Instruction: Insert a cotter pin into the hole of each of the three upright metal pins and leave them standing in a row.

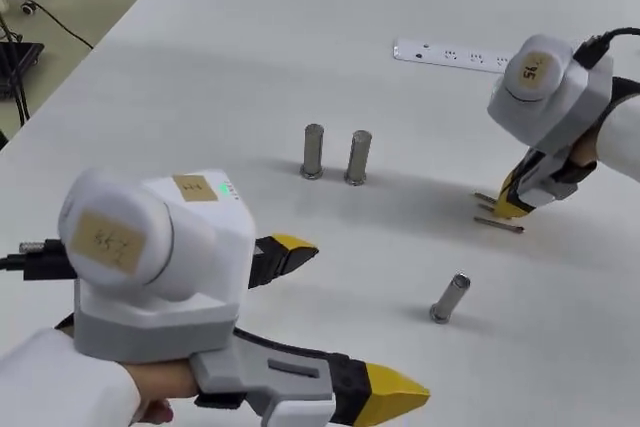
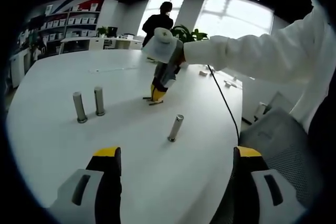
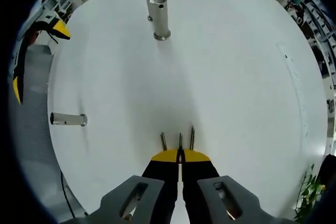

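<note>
Two metal pins [image 1: 313, 150] [image 1: 358, 157] stand upright side by side mid-table. A third metal pin [image 1: 450, 298] lies on its side nearer me; it also appears as the lying pin [image 2: 175, 127] [image 3: 68, 119]. Three thin cotter pins [image 3: 163, 141] [image 3: 180, 140] [image 3: 192, 137] lie together on the table. My right gripper [image 3: 180, 156] [image 1: 512, 209] is down at them, jaws shut, with the middle cotter pin coming out of the seam. My left gripper [image 1: 350, 317] [image 2: 177, 153] hovers open and holds nothing, near the front left.
A white power strip [image 1: 450, 54] lies at the back right of the white table [image 1: 200, 67]. The table's left edge runs along the floor. A person [image 2: 160, 22] stands far behind the table, and a grey chair [image 2: 278, 129] sits at its side.
</note>
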`<state>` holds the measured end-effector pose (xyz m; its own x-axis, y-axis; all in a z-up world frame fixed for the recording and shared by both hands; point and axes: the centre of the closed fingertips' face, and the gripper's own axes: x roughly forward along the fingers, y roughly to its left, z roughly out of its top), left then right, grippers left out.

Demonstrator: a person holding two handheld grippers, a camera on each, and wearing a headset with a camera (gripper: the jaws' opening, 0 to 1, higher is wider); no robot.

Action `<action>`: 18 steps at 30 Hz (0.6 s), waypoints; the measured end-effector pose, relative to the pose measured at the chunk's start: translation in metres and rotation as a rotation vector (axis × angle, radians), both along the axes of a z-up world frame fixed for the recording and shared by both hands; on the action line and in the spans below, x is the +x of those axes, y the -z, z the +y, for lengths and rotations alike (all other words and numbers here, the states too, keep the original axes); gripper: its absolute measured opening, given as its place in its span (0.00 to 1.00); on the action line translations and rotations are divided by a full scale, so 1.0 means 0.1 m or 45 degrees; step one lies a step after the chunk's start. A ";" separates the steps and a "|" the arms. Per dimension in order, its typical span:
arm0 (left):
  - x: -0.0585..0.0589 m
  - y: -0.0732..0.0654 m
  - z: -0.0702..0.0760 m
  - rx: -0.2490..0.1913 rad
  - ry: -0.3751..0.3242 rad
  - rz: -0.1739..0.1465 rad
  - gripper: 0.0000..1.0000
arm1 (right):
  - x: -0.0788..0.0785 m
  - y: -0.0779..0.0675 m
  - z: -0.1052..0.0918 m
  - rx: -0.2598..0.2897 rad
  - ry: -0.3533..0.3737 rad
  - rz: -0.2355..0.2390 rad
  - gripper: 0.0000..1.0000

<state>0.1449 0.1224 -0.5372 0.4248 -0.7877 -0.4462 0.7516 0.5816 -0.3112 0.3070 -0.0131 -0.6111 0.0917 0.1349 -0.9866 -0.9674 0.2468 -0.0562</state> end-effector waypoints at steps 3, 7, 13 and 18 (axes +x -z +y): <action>-0.01 0.00 0.00 0.005 0.013 -0.009 0.87 | -0.04 -0.06 0.01 0.042 -0.001 -0.002 0.00; -0.02 0.01 -0.01 0.009 0.017 -0.006 0.86 | -0.05 -0.19 0.02 0.104 0.016 -0.046 0.00; -0.01 0.00 -0.03 0.008 0.018 -0.007 0.82 | 0.04 -0.45 -0.06 0.101 -0.061 -0.303 0.00; 0.04 -0.01 -0.03 0.000 0.001 -0.003 0.80 | -0.05 -0.62 -0.02 0.184 -0.062 -0.401 0.00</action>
